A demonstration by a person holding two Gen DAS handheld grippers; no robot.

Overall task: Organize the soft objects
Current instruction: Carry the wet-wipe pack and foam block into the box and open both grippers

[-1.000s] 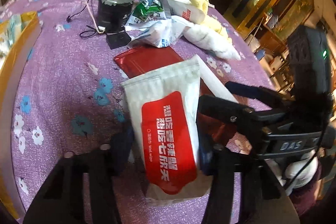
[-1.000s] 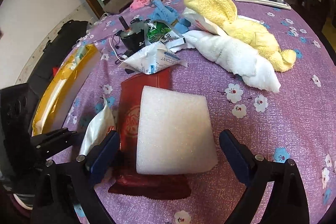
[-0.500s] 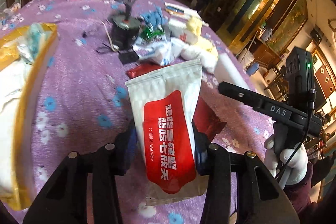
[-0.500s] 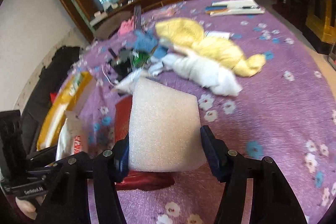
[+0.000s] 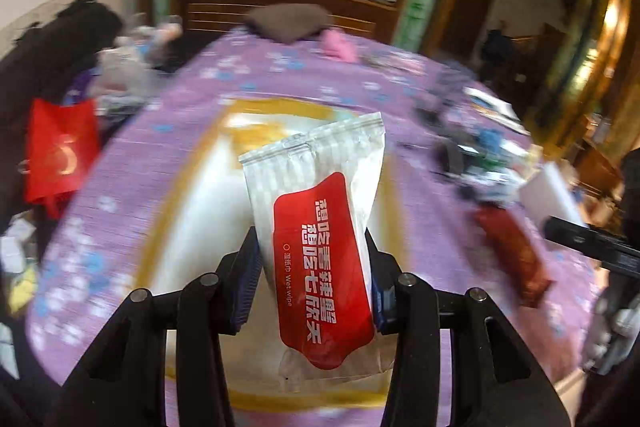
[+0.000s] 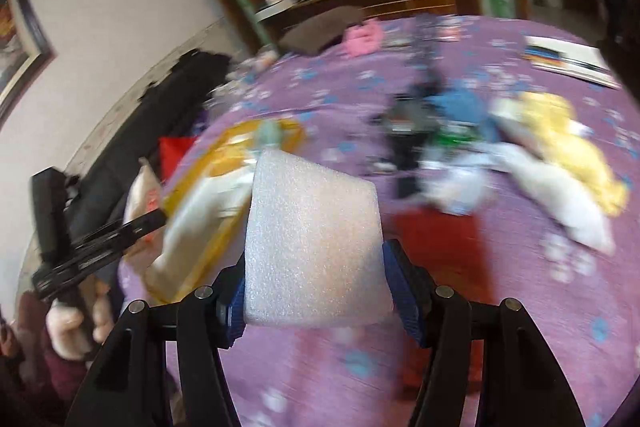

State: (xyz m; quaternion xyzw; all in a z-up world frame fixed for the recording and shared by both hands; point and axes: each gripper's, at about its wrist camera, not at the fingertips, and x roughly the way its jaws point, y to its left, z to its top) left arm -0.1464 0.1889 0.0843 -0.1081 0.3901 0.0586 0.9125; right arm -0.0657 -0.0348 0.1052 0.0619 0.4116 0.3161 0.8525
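Note:
My left gripper point(image 5: 312, 287) is shut on a white wet-wipe pack with a red label point(image 5: 320, 247) and holds it in the air over a yellow-rimmed box point(image 5: 192, 211). My right gripper point(image 6: 314, 287) is shut on a white foam block point(image 6: 312, 247), lifted above the purple flowered tablecloth point(image 6: 520, 327). The yellow-rimmed box point(image 6: 212, 195) lies left of the foam block. The left gripper with its pack point(image 6: 144, 195) shows at the left of the right wrist view. The foam block point(image 5: 548, 195) shows at the right of the left wrist view.
A yellow towel point(image 6: 568, 143), a white towel point(image 6: 560, 195), blue cloth point(image 6: 460, 107), a black device point(image 6: 408, 119) and packets lie in a pile on the table. A dark red packet point(image 5: 512, 251) lies flat. A pink cloth point(image 6: 364, 37) and brown cushion point(image 6: 320, 31) lie at the far edge.
Both grippers have lifted their loads and swung left toward the yellow-rimmed box. The right gripper closed on the foam block. Both views are blurred by motion.

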